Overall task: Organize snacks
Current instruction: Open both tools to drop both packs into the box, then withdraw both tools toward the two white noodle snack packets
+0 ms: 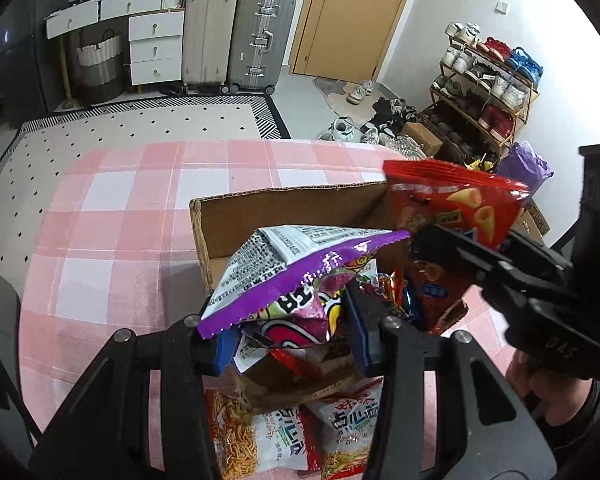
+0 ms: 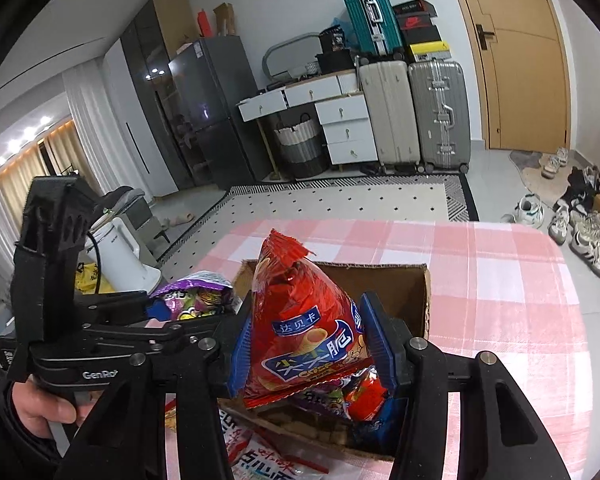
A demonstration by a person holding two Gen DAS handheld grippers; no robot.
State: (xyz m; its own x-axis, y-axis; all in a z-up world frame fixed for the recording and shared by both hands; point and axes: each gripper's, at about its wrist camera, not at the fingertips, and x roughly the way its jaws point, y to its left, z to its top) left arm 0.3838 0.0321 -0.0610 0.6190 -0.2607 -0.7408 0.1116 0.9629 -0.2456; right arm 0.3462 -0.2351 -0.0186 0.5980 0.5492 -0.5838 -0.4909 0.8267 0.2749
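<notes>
right tool (image 2: 308,344) clamps red snack bag (image 2: 300,320) | over cardboard box (image 2: 416,280) | pink checked tablecloth (image 2: 500,280)

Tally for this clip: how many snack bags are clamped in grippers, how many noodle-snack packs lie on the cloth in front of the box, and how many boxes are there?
Bags held in grippers: 2, the purple bag in the left gripper and the red bag in the right gripper
Noodle-snack packs on the cloth: 2
Cardboard box: 1
Total: 5
</notes>
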